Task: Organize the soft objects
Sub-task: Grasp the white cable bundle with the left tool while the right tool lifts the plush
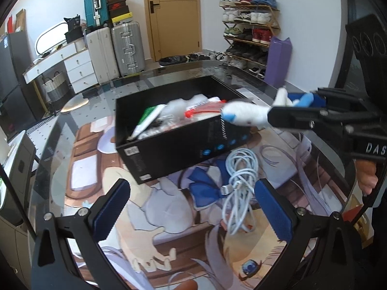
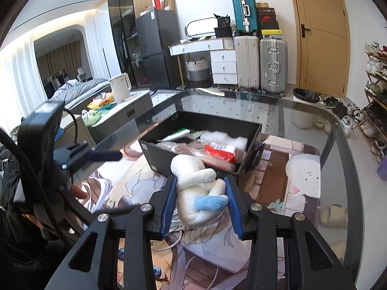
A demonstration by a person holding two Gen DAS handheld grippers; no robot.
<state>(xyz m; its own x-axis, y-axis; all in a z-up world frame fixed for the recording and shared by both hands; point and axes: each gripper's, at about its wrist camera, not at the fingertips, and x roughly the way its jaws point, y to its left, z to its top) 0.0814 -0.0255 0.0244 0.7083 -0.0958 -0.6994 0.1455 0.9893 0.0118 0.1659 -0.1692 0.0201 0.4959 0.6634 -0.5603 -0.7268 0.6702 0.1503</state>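
A white plush toy [image 2: 196, 188] with blue tips is clamped between the blue pads of my right gripper [image 2: 199, 200], lifted above the printed mat. In the left wrist view the same plush toy [image 1: 246, 116] hangs at the near right corner of the black box [image 1: 174, 149], held by the right gripper [image 1: 285, 111]. The black box [image 2: 159, 157] holds red-and-white packets, a green-and-white pack and white fluffy stuff. My left gripper [image 1: 193, 215] stands open over the mat, nothing between its fingers. A coiled white cable [image 1: 239, 188] lies on the mat just ahead of it.
A glass table [image 2: 338, 159] carries the printed mat [image 1: 150, 217]. A white round plush cushion [image 2: 302, 176] lies right of the box. Suitcases, a white drawer unit, a shoe rack [image 1: 251, 33] and a purple bag [image 1: 278, 60] stand behind the table.
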